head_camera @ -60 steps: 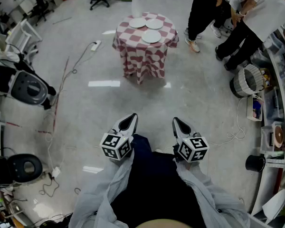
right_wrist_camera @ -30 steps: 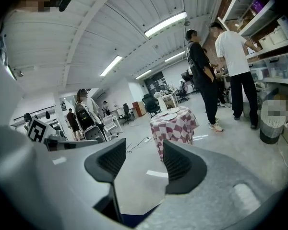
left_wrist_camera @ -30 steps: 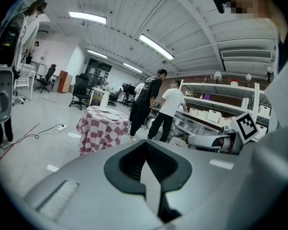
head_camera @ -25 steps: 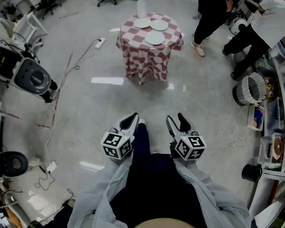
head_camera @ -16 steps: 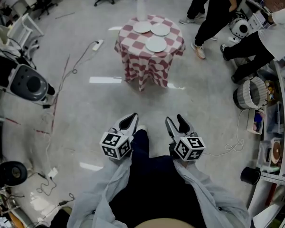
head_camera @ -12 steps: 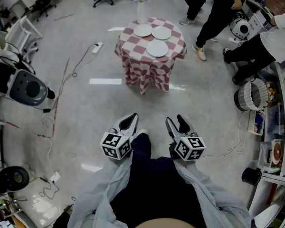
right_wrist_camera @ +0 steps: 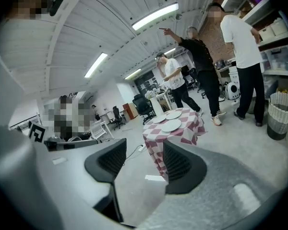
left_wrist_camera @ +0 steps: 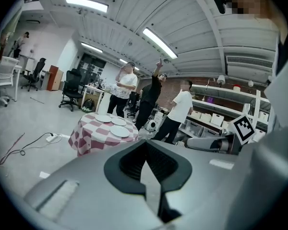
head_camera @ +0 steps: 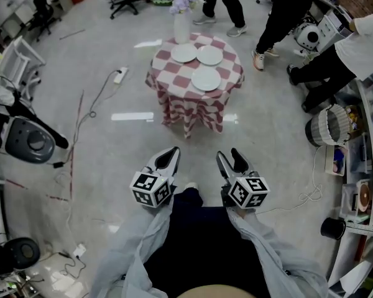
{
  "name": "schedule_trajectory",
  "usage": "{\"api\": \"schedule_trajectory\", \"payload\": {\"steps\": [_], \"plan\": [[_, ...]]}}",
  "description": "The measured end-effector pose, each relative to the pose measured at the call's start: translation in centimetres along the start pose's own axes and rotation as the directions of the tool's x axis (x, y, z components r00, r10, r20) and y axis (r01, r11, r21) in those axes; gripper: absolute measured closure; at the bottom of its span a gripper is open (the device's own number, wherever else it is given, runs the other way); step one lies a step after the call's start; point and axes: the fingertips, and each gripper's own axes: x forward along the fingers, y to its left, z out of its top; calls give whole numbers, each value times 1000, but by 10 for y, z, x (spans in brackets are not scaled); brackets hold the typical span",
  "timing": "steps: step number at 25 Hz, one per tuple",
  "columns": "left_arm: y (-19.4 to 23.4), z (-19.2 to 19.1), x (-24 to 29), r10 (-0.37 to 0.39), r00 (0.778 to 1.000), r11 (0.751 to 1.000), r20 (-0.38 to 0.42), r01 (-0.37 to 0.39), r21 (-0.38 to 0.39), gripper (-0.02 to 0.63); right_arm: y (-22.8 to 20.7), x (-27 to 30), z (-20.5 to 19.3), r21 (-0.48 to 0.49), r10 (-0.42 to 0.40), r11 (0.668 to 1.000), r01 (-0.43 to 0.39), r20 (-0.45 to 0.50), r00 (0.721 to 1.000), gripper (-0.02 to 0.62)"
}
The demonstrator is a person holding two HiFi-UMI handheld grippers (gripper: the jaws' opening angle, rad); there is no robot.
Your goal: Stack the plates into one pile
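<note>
The three plates lie flat on the table (head_camera: 188, 102). The near plate (head_camera: 206, 79) sits toward the table's front edge. Two far plates, one (head_camera: 184, 53) and the other (head_camera: 209, 55), lie side by side behind it, just in front of the vase (head_camera: 181, 25). None overlaps another, so I judge that stacking has not begun.

What matters for me now is that the table lies straight ahead of both tongs, well apart from them, with open floor between. It sits almost on the midline between my two hands. The near plate is slightly to the right of the table's middle, so I judge the right gripper (head_camera: 229, 156) a touch better placed for it. Round plates have no long axis to line up with.

The left gripper (head_camera: 170, 157) has its jaws pressed together with nothing in them. The right gripper's jaws stand spread and empty; in the right gripper view I see floor and the table's cloth through the gap.

Both hands are held out in front of my waist, side by side, and the tongs point toward the table and slightly downward. People (head_camera: 286, 17) stand beyond the table's far right side.
</note>
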Motion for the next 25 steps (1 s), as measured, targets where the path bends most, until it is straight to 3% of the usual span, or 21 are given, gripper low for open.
{"api": "schedule_trajectory", "payload": {"steps": [11,16,25], "plan": [[26,-5,-1,-14,999,999,-42,13,-38,592,12,25,-5,40,-25,999,27,-32,999,360],[46,-12,-2,26,999,997,-46,-29,-66,592,12,39,-5,23,-17,1000,18,-38,999,373],[79,12,29,70,997,994,-31,-72,-78,592,-1,87,18,28,23,999,-22,-61,998,373]]}}
